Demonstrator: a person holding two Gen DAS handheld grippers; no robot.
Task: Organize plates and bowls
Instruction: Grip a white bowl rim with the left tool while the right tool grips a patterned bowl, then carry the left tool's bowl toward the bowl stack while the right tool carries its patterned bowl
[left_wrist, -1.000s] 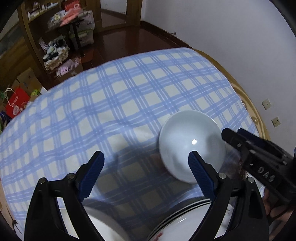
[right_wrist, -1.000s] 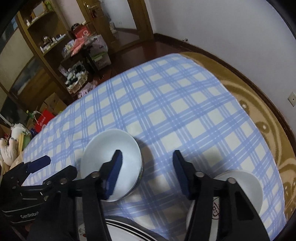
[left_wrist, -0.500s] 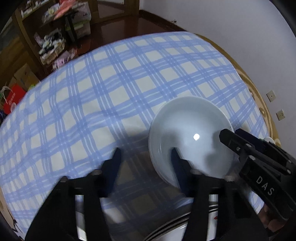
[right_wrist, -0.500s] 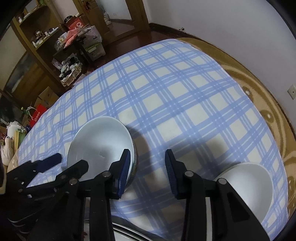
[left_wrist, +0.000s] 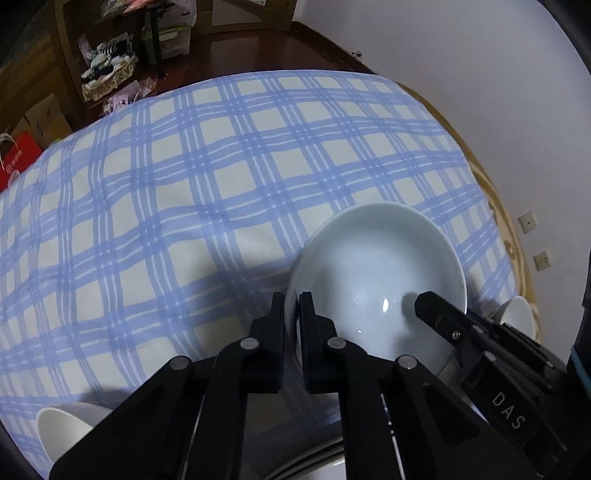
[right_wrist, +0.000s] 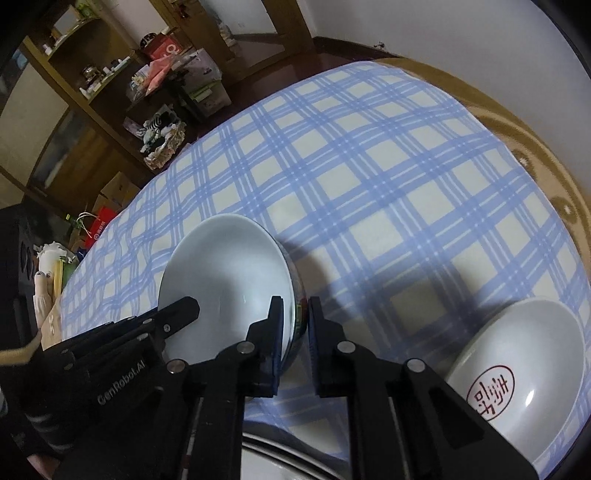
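In the lower middle of both views, our left gripper (left_wrist: 291, 314) pinches the pale bowl's (left_wrist: 373, 280) left rim on the blue checked tablecloth (left_wrist: 221, 184), while our right gripper (right_wrist: 295, 321) clamps its right rim.

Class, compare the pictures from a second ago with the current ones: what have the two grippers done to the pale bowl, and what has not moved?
Both grippers moved in and closed. The left gripper now pinches the near-left rim of the pale bowl; the right gripper pinches its opposite rim. A second ago both sets of jaws stood open, clear of it. The stamped bowl and checked tablecloth stayed put.
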